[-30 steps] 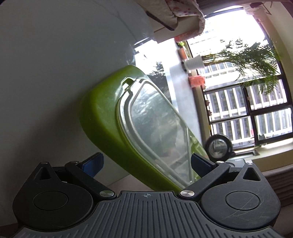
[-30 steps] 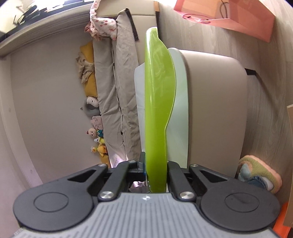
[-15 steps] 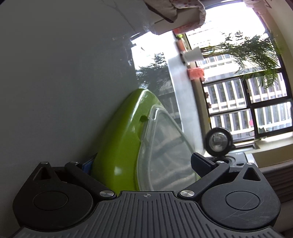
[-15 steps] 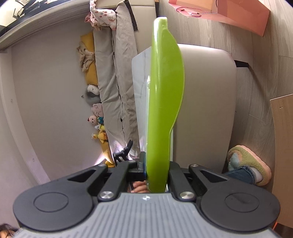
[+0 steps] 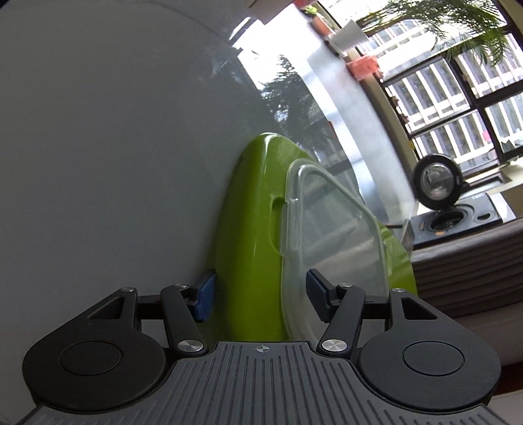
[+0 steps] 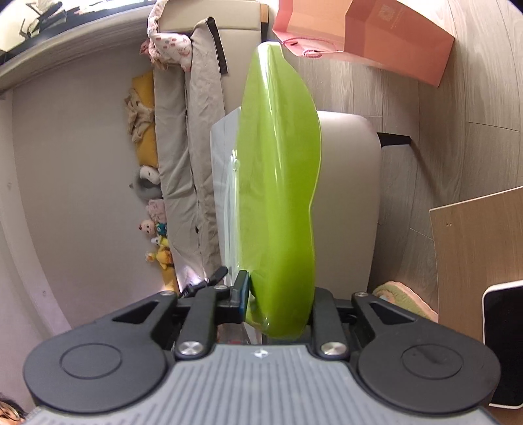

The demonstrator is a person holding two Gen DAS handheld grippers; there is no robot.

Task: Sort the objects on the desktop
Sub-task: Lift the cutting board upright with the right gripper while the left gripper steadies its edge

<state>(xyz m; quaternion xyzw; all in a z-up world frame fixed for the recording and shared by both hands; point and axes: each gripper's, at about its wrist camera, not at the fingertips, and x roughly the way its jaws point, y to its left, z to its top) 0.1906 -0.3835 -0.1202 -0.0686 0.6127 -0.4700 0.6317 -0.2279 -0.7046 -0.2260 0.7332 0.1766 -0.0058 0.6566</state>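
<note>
Left tongs (image 5: 260, 296): fingers apart, straddling the green tray (image 5: 248, 235) and the clear plastic lid (image 5: 330, 242) lying against it; blue pad beside the tray's outer side, right finger in front of the lid; contact uncertain. Tray stands on edge against the grey desk (image 5: 114, 147).

Right tongs (image 6: 278, 302): clamped on the green tray (image 6: 278, 183) at its near rim, tray edge-on and extending away from the camera.

Surroundings, left view: window (image 5: 457, 98), potted plant (image 5: 457, 23), white cup (image 5: 351, 32), round black fan (image 5: 436, 179).

Right view: beige chair (image 6: 346, 202) behind the tray, sofa (image 6: 183, 147) with plush toys (image 6: 157, 235), pink paper bag (image 6: 366, 36), slipper (image 6: 405, 299) on the wood floor (image 6: 474, 98).
</note>
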